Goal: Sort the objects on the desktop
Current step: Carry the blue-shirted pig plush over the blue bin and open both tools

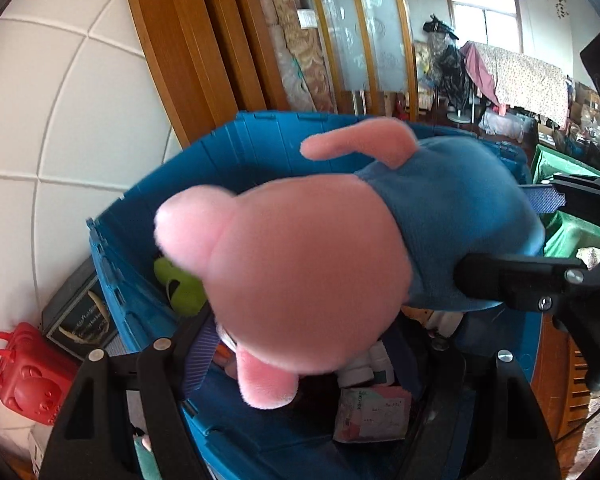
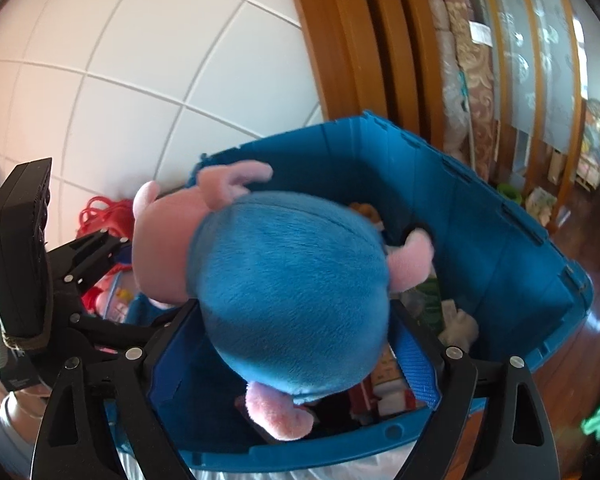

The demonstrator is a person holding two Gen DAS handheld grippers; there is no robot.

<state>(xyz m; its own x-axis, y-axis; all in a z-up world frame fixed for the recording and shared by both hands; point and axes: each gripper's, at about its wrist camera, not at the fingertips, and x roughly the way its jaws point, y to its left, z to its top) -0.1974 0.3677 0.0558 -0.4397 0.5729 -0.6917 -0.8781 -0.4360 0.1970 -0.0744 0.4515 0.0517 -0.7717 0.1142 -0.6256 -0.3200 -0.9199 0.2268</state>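
One plush pig hangs over one blue crate.

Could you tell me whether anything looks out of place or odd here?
Nothing looks damaged or spilled. The plush toy hangs over the blue bin, carried between both grippers, above a loose jumble of things already inside.

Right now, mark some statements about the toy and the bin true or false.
1. The plush pig hangs over the blue crate. True.
2. The pig's clothing is red. False: it is blue.
3. The crate is empty. False: a green item and packets lie inside.
4. A red plastic basket sits outside the crate by the white wall. True.
5. The left gripper is at the pig's head, the right gripper at its body. True.
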